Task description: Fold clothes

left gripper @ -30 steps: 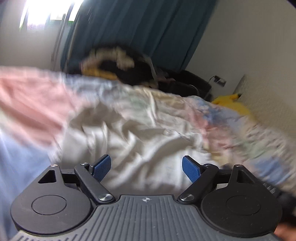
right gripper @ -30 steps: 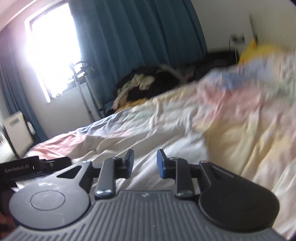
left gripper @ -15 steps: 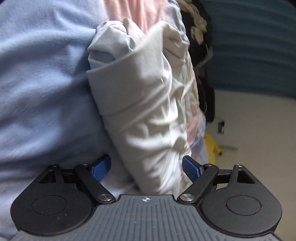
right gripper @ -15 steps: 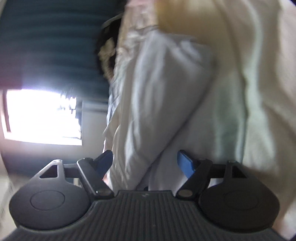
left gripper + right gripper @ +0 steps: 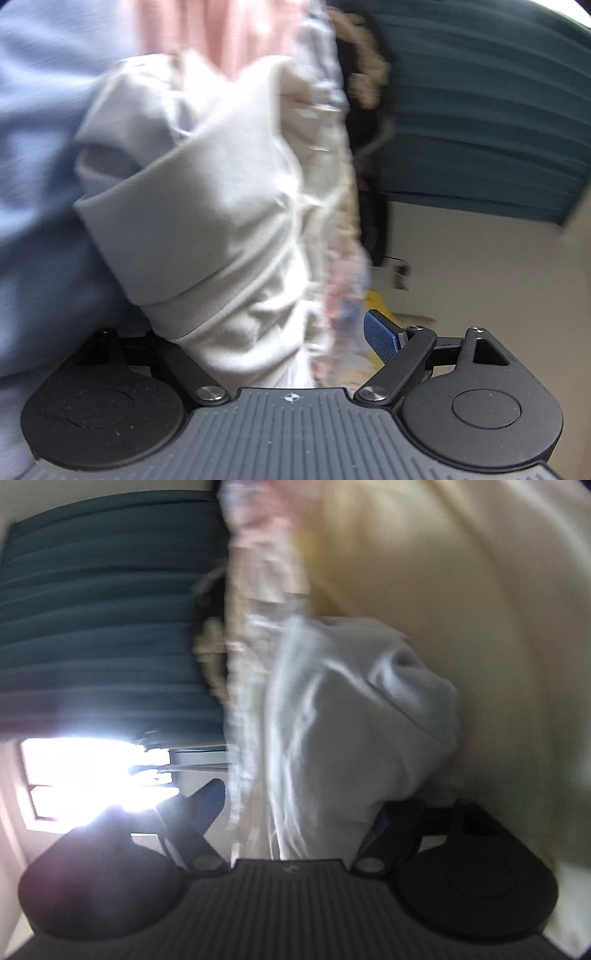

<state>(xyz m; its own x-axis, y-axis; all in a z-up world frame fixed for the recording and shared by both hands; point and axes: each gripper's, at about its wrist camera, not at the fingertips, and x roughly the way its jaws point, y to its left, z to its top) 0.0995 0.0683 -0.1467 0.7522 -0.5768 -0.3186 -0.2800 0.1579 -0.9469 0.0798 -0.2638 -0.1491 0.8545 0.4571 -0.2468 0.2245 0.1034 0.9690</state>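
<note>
A crumpled white garment (image 5: 221,221) lies on the pastel patchwork bedspread (image 5: 44,184); both views are rolled sideways and blurred. My left gripper (image 5: 280,339) is open wide, with the garment's near end between its jaws. Its right blue pad (image 5: 380,336) stands clear of the cloth, and the other pad is hidden behind it. In the right wrist view the same garment (image 5: 351,746) runs down between the jaws of my right gripper (image 5: 295,812), which is also open wide. Its left finger (image 5: 207,805) is free; the other is partly covered by cloth.
Teal curtains (image 5: 480,129) hang behind the bed, with a dark heap of clothes (image 5: 365,110) in front of them. A bright window (image 5: 92,775) glares in the right wrist view. A yellow item (image 5: 373,299) and a wall socket (image 5: 400,277) are beyond the bed.
Both views have rolled onto their sides and come down close to the white garment. The right jaws have spread from narrow to wide. The cloth now lies between both pairs of jaws.
</note>
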